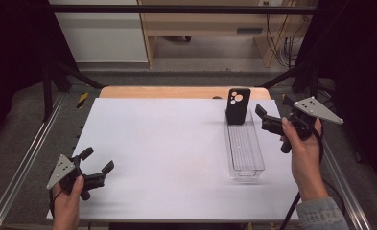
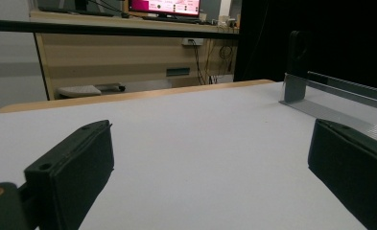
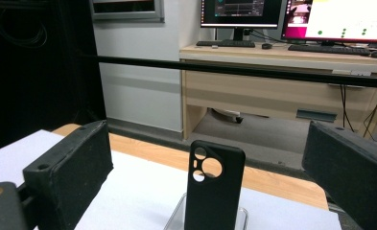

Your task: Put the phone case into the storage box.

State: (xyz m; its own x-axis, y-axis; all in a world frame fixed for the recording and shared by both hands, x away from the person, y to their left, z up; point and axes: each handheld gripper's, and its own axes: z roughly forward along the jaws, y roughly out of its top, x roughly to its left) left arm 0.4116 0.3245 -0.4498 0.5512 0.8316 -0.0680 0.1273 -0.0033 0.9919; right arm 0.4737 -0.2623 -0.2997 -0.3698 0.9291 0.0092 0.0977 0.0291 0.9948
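Overall: table (image 1: pixel 167 143) evenly lit from above, surroundings fall to near black.
Shadows: soft, faint smudge under left gripper (image 1: pixel 96 167); no hard edges.
Glare: monitors (image 3: pixel 282 14) blown out in right gripper view.
Focus: high view soft, low detail; near jaws slightly blurred in both gripper views.
Tray (image 1: pixel 245 148): clear plastic, low contrast, faint highlights on rim.

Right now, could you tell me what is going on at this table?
A person holds a gripper in each hand over a white table. The right gripper, jaws open, is aimed at a black phone case that stands upright at the far end of a clear tray; it is not touching it. The left gripper, also open and empty, rests near the table's near left corner.
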